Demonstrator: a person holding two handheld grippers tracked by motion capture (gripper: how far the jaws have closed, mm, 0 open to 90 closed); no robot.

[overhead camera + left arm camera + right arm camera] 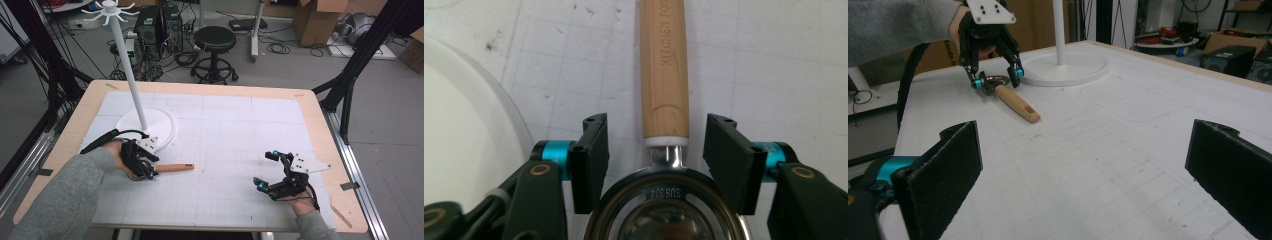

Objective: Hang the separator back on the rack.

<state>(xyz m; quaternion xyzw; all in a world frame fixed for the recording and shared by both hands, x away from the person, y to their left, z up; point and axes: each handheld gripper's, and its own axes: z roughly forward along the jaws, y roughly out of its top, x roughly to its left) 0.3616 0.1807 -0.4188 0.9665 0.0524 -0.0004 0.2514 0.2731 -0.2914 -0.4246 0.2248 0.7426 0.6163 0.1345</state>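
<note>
A kitchen utensil with a wooden handle [175, 168] and a steel ring head lies on the white gridded mat [230, 125], handle pointing right. My left gripper [150, 172] stands open over its head end. In the left gripper view the jaws flank the steel neck and handle end [665, 75] with gaps on both sides. The right gripper view shows the utensil [1015, 104] under the left gripper [996, 79]. My right gripper [265, 170] rests open at the right of the mat with nothing between its jaws [1083, 175].
A white hook stand rises from a round base [162, 132] just behind the left gripper, its pole [127, 70] leaning up to hooks [110, 10]. The base edge [454, 125] lies close to the left jaw. The wooden table rim [320, 125] frames the mat.
</note>
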